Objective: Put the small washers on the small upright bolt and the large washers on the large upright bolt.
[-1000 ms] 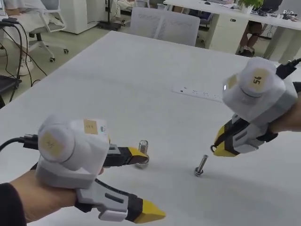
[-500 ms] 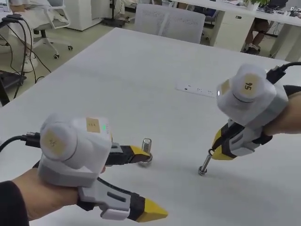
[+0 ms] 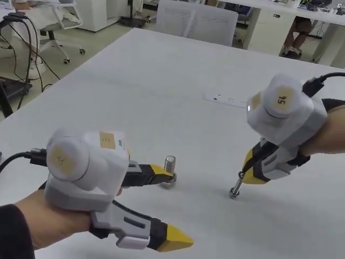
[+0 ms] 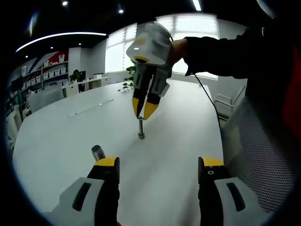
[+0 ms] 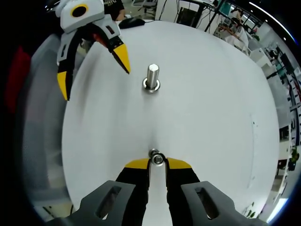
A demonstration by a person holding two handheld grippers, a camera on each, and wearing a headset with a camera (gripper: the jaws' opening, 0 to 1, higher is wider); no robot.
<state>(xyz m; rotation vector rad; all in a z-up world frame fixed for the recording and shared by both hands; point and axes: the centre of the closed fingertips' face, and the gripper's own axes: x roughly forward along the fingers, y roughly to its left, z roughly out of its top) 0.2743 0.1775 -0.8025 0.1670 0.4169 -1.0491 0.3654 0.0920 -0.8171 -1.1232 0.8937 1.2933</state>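
The right hand-held gripper (image 5: 157,163) has its jaws pressed together on what looks like a small washer (image 5: 156,158), held right at the top of the small bolt (image 4: 140,128). That bolt stands on the white tabletop (image 3: 161,91). The left hand-held gripper (image 4: 160,165) is spread wide, holding nothing. One of its yellow tips is just beside the large bolt (image 5: 152,75), which stands upright, apart from the small one.

Grey-white left tongs (image 3: 173,206) and right tongs (image 3: 247,174), yellow-tipped black jaws, round tan stickers (image 3: 62,159), black cables (image 3: 16,160), dark sleeve (image 3: 11,232).
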